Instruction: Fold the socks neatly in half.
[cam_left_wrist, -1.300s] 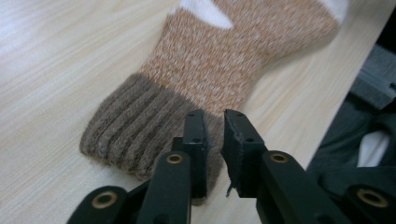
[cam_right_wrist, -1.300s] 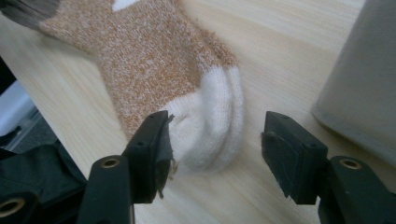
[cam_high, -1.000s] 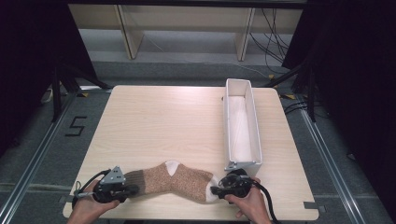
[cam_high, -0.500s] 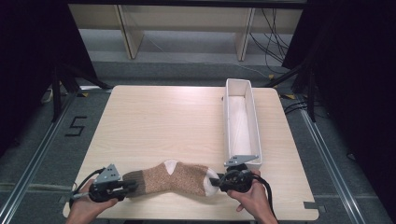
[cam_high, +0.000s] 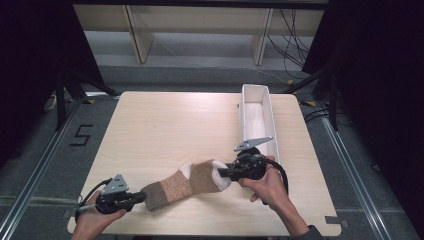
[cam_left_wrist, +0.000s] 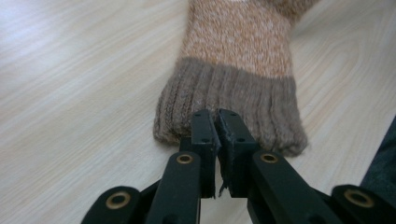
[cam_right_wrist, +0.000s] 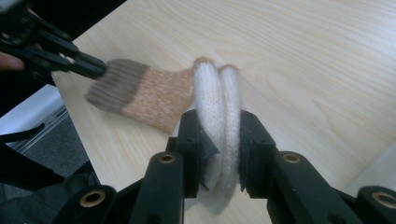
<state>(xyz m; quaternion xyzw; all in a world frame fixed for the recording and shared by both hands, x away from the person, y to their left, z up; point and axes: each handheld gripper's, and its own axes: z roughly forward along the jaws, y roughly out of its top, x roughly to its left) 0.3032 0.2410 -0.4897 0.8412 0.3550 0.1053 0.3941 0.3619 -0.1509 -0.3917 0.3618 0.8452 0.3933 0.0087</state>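
A knitted sock (cam_high: 187, 185) lies stretched across the near part of the worktop (cam_high: 165, 125), between the two tools. It runs in bands: a ribbed brown cuff (cam_left_wrist: 229, 100) at one end, an orange-tan leg, a darker brown foot, and a white toe (cam_right_wrist: 219, 121) at the other end.

The left tool (cam_high: 136, 198) sits at the cuff end, near the worktop's front-left corner. In the left gripper view its jaws are pressed together with the cuff's edge at their tips; the view does not settle how much fabric they catch, but they look clenched on the cuff. The cuff spreads wider than the jaws on both sides and rests on the pale wood.

The right tool (cam_high: 226, 173) is at the toe end, farther from the person than the left tool, so the sock slants up from left to right in the high view. In the right gripper view its jaws clamp the white toe, which bulges up between them in two rounded folds. Beyond the toe in that view, the sock's orange and brown bands reach away to the left tool (cam_right_wrist: 88, 65), blurred at the upper left.

Just beyond the right tool, a long white tray (cam_high: 246, 112) stands along the worktop's right side, its near end close to the grey plate on that tool. A hand (cam_high: 270, 187) holds the right tool from below; another hand (cam_high: 92, 225) holds the left.
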